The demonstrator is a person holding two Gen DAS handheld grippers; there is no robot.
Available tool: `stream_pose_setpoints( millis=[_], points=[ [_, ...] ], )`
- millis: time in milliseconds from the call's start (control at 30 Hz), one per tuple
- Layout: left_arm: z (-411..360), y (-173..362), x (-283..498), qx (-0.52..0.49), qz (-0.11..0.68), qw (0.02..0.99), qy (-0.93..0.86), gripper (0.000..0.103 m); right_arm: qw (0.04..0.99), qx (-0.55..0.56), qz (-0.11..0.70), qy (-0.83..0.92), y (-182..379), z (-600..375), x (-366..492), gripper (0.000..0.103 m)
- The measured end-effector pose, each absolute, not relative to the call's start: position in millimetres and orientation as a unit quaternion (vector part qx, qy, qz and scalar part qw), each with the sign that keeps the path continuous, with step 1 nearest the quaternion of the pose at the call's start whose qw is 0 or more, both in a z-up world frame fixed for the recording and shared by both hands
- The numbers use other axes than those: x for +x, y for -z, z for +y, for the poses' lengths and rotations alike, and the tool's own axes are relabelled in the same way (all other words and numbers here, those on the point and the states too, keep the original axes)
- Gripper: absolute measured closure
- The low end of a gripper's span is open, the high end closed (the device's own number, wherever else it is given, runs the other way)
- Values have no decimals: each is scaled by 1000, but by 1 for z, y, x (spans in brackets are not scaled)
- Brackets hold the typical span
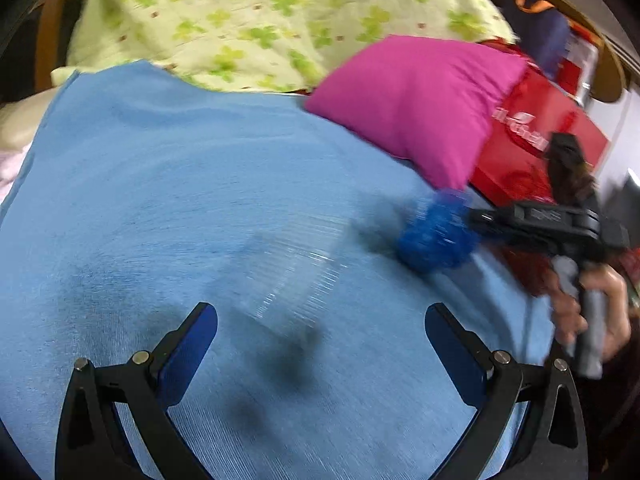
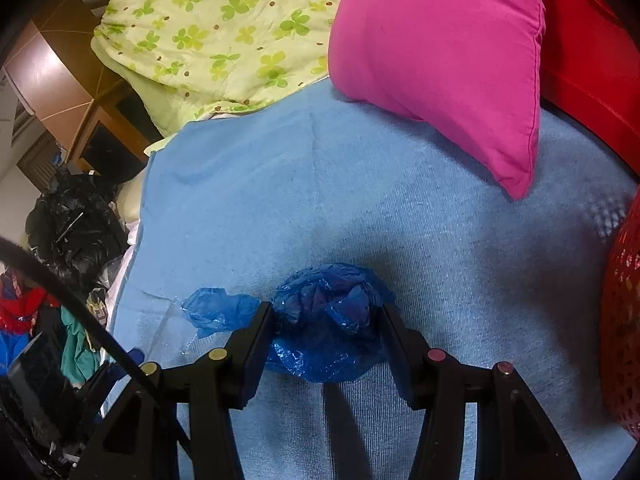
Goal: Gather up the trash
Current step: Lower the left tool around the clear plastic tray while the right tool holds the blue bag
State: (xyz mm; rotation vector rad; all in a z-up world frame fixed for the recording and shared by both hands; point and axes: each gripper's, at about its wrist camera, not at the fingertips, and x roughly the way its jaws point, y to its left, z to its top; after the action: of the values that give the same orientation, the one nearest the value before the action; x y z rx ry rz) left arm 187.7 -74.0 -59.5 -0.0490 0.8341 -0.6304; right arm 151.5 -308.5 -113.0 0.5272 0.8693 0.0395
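Note:
A crumpled blue plastic bag (image 2: 328, 300) lies on the light blue sheet (image 2: 440, 240), and my right gripper (image 2: 326, 311) is shut on it, one pad on each side; a loose tail of the bag sticks out to the left. In the left wrist view the same blue plastic bag (image 1: 434, 236) shows at the right, in the right gripper (image 1: 470, 222), which a hand (image 1: 592, 312) holds. My left gripper (image 1: 320, 312) stands open above the light blue sheet (image 1: 160, 200), holding nothing. A blurred clear plastic wrapper (image 1: 298, 276) lies just beyond its fingertips.
A pink pillow (image 2: 440, 60) and a green clover-print quilt (image 2: 224, 32) lie at the far side of the sheet. A red bag (image 1: 536, 128) sits behind the pillow and a red mesh basket (image 2: 624, 320) at the right. A black rubbish bag (image 2: 76, 224) and clothes lie left.

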Motion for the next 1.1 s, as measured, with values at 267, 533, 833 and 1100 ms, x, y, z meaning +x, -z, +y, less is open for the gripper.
stream_pose_setpoints(
  millis=[267, 533, 833, 1100],
  points=[
    [-83, 71, 198, -18, 405, 869, 284, 3, 873, 252, 417, -19, 113, -308, 153, 47],
    [-87, 80, 209, -36, 418, 863, 281, 40, 873, 249, 418, -20, 115, -307, 153, 47],
    [-104, 72, 187, -13, 416, 847, 332, 51, 871, 250, 422, -22, 114, -309, 155, 46],
    [-95, 74, 189, -8, 412, 858, 308, 37, 872, 248, 421, -20, 115, -308, 155, 46]
  ],
)
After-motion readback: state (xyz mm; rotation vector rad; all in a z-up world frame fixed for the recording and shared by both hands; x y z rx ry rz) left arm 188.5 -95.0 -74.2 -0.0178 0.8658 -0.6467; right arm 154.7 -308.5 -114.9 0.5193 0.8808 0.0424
